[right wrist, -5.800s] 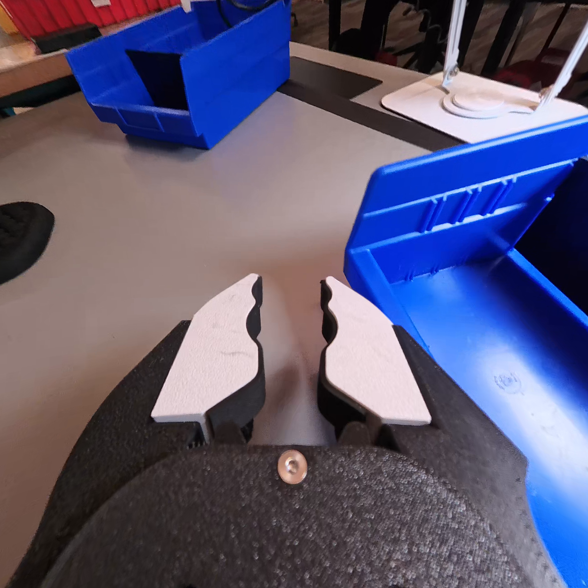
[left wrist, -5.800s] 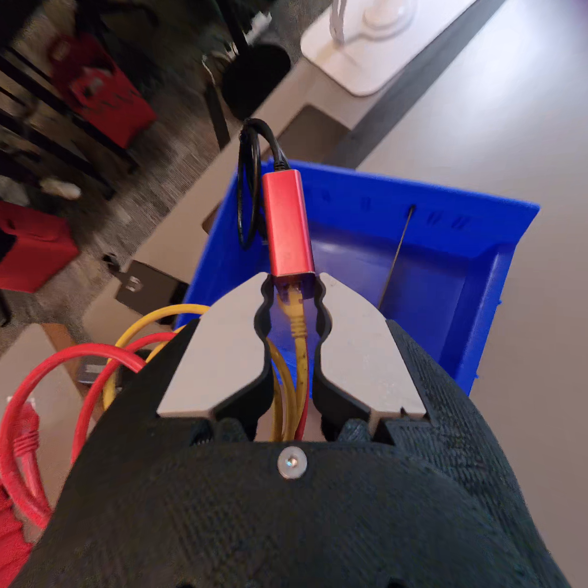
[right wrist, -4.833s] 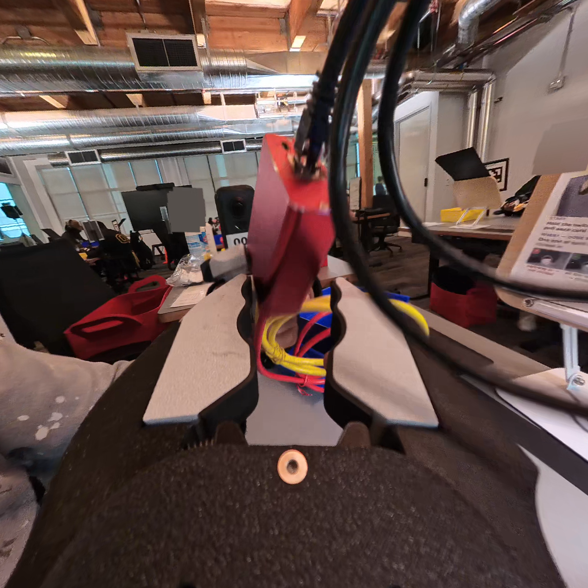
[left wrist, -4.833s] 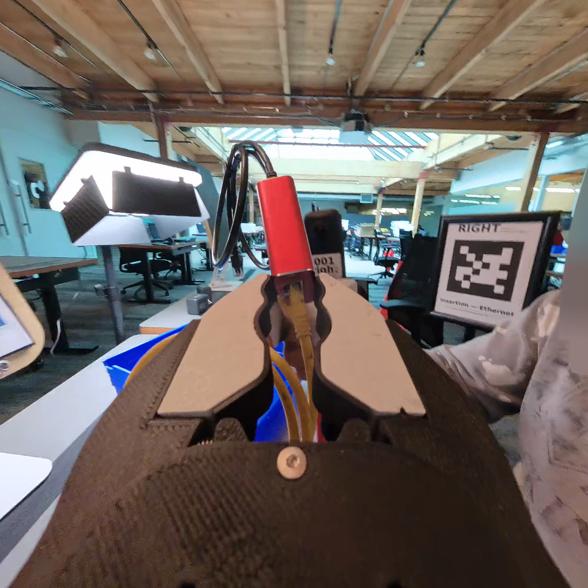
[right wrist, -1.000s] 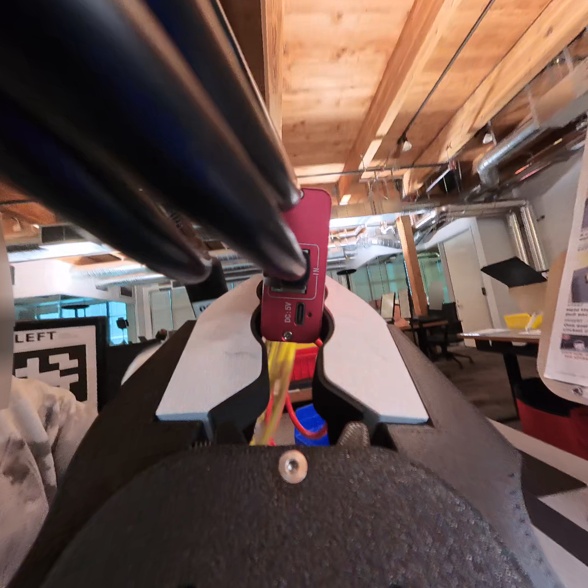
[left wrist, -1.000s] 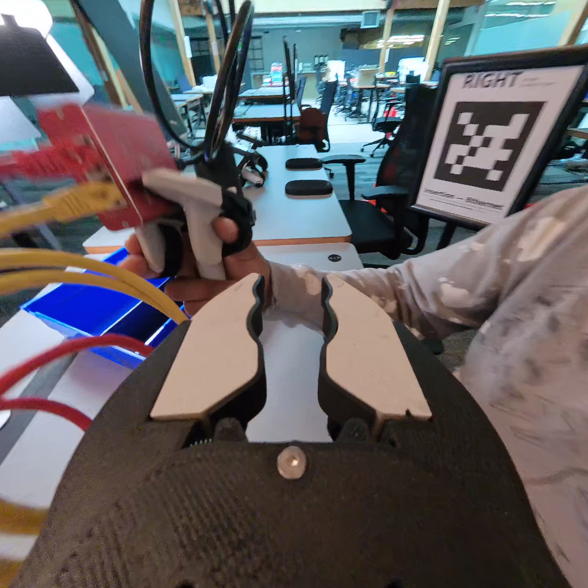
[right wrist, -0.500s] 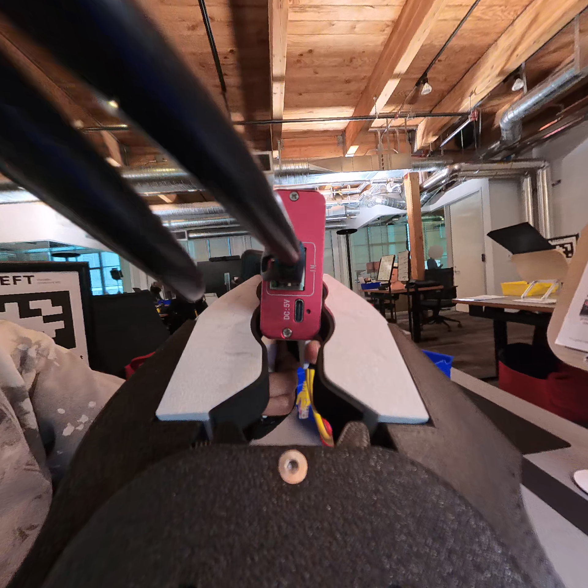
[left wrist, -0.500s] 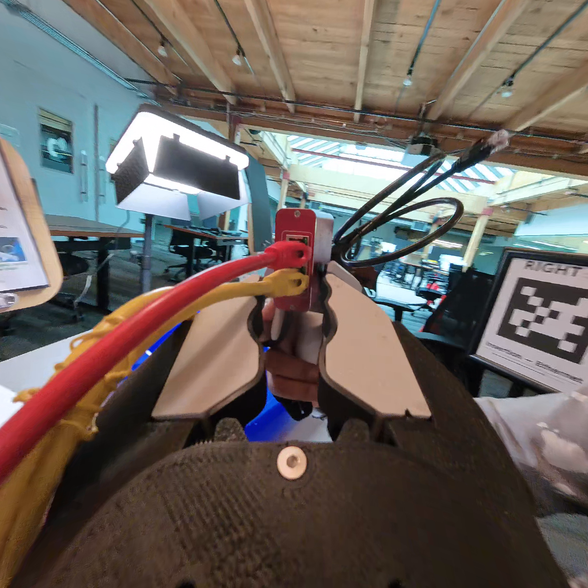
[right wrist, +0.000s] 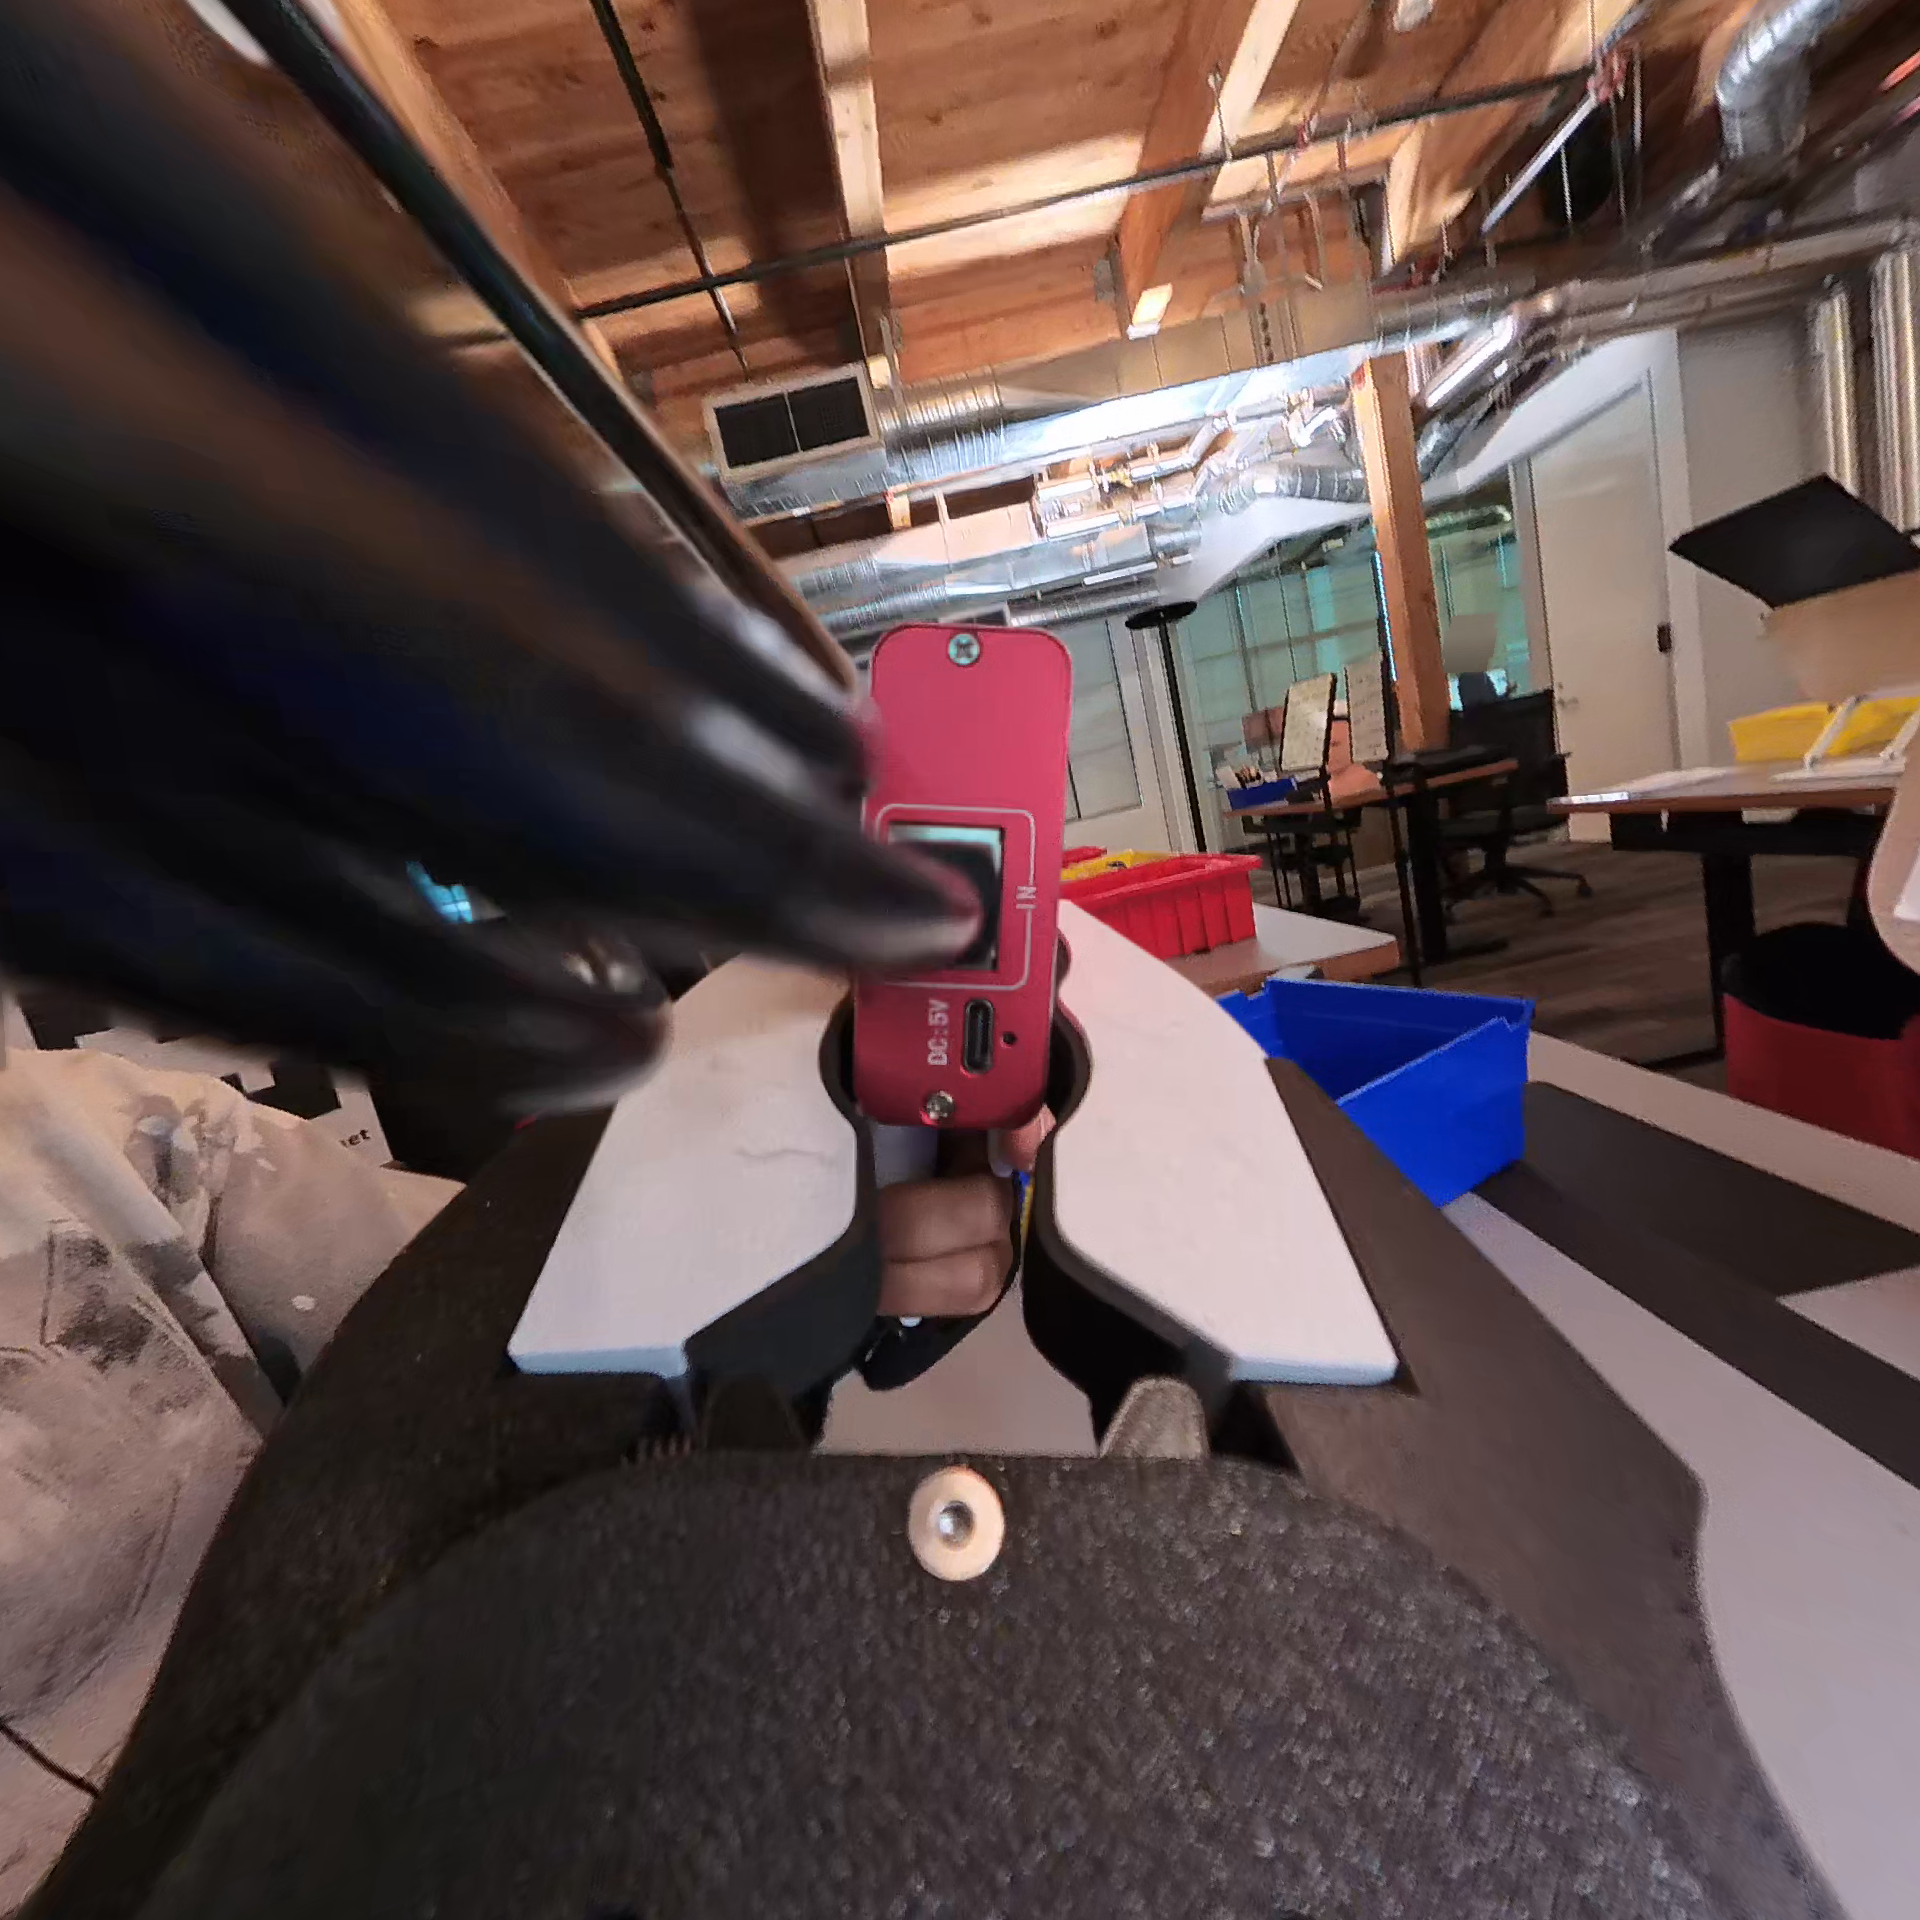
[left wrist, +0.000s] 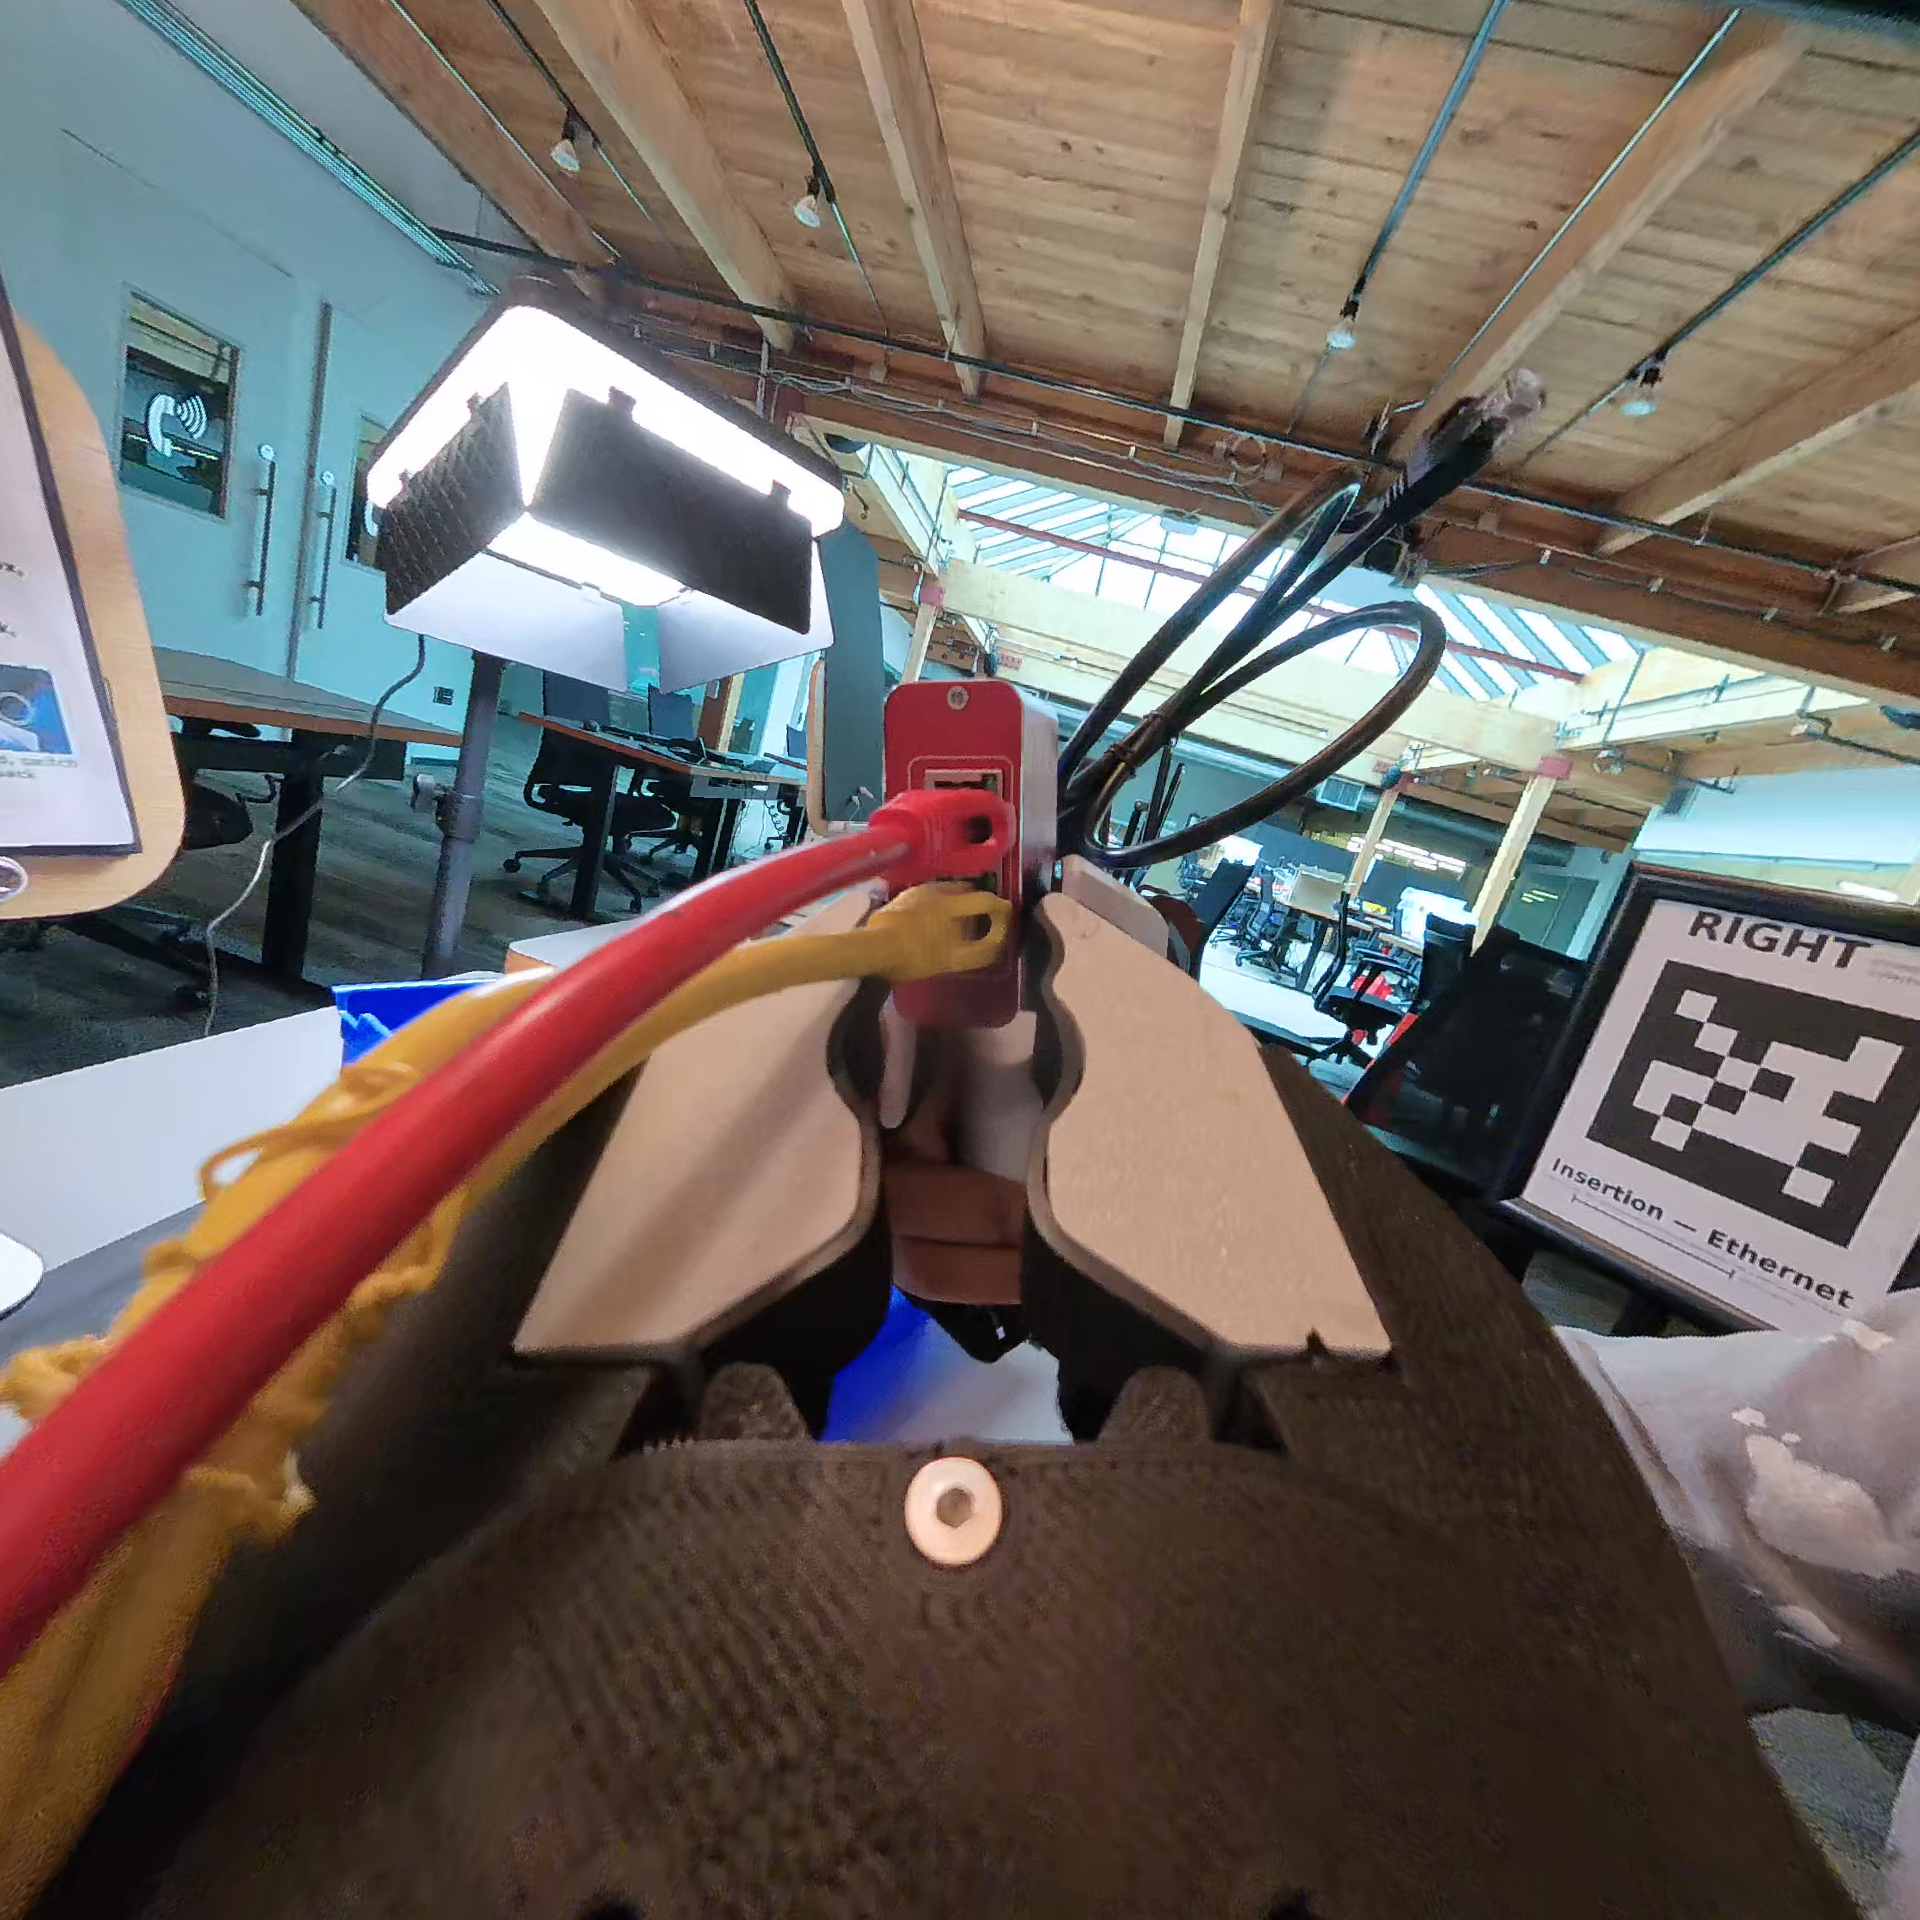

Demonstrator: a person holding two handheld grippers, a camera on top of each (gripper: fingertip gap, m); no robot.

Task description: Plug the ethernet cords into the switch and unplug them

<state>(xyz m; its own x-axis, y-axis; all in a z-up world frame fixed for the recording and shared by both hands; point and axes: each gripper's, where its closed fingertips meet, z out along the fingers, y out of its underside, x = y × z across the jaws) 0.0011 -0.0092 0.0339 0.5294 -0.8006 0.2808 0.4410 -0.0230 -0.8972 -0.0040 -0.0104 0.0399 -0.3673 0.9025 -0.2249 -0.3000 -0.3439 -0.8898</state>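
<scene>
The red switch (right wrist: 961, 883) stands upright in the notch of my right gripper (right wrist: 956, 997), which is shut on its lower end. A black cord (right wrist: 520, 779) is plugged into the face toward this camera. In the left wrist view the switch's (left wrist: 951, 748) other face shows a red cord (left wrist: 940, 826) and a yellow cord (left wrist: 935, 935) plugged in, with one port free above them. My left gripper (left wrist: 951, 935) is open, its tips at the switch's lower end beside the yellow plug. The black cord (left wrist: 1299, 717) loops behind, its loose plug (left wrist: 1496, 405) up high.
A lit light panel (left wrist: 603, 520) on a stand is at the left. A marker board (left wrist: 1756, 1091) stands at the right. A blue bin (right wrist: 1403, 1049) sits on the grey table (right wrist: 1714, 1475). A person's sleeve (right wrist: 125, 1247) is at the left.
The switch passed from my left gripper to my right. My left gripper opened, swung round to face the switch's ports and has closed in on them. The right view has tilted downward.
</scene>
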